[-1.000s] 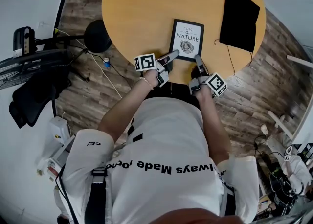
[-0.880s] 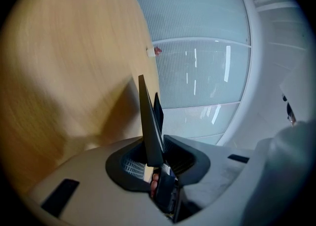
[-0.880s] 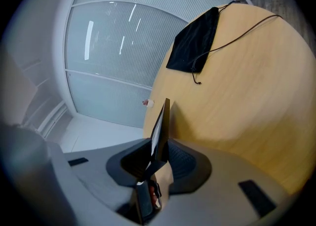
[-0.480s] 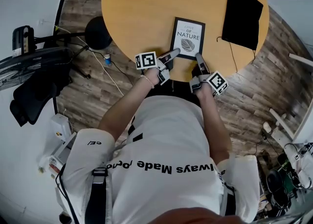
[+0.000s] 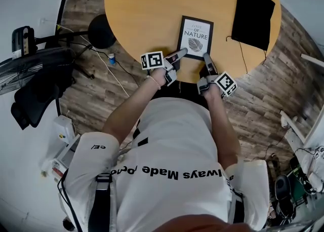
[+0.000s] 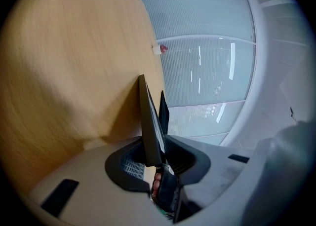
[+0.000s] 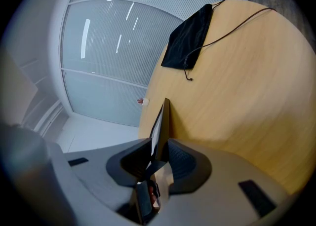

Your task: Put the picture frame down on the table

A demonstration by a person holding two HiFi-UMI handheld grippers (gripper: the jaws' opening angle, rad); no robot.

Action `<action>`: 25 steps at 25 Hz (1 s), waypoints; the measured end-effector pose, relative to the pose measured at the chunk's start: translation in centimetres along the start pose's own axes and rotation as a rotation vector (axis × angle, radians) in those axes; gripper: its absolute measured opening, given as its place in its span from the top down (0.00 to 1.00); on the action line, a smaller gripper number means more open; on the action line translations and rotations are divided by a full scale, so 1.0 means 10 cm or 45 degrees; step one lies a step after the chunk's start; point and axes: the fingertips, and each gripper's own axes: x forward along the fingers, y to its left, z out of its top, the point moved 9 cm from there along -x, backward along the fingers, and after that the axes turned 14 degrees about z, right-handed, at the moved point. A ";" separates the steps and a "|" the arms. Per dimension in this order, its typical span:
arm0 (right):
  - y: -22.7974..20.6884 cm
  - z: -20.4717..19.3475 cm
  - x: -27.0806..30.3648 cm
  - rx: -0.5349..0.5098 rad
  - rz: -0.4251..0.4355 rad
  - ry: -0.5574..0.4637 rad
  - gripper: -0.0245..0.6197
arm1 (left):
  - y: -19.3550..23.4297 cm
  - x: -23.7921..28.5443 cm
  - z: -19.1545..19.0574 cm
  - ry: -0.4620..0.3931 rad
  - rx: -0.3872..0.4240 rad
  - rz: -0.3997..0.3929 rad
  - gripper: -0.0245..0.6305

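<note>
The picture frame point(image 5: 195, 38) is seen flat over the round wooden worktop point(image 5: 147, 8), print upward, its near edge just inside the worktop's near rim. It is held at both near corners. The left claw point(image 5: 181, 52) is clamped on the near-left corner, and in the left gripper view the frame point(image 6: 149, 126) is seen edge-on between the two dark pads of that claw point(image 6: 157, 153). Those jaws have just been eased a little further apart, though the frame's edge is still pressed between them. The right claw point(image 5: 206, 60) is closed on the near-right corner. In the right gripper view the frame's thin edge point(image 7: 160, 126) is gripped between the pads of that claw point(image 7: 159, 158).

A shadow is cast beneath the frame on the wood point(image 6: 64, 72). Whether the frame's back is touching the surface cannot be told.

Left of the frame and beyond it, a wide stretch of bare wood is left open as far as the far rim. To the right, a black pouch point(image 5: 253, 15) is laid well apart from the frame, near the worktop's right rim. Its thin cord point(image 5: 242, 56) is trailed toward the near rim, right of the right claw. Bare wood point(image 7: 247, 101) is seen between frame and pouch point(image 7: 190, 40).

On the plank floor point(image 5: 91, 94) left of the worktop, a black round base point(image 5: 100, 36) is set close against the rim.
</note>
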 end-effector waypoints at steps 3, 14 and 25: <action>-0.01 0.01 0.01 -0.010 -0.012 0.010 0.79 | 0.02 0.02 0.00 0.006 0.012 0.013 0.84; -0.06 0.01 0.03 -0.071 -0.099 0.075 0.79 | 0.02 0.06 -0.02 0.040 0.098 0.129 0.82; -0.11 -0.01 0.08 -0.173 -0.171 0.157 0.79 | 0.02 0.10 -0.02 0.047 0.256 0.292 0.76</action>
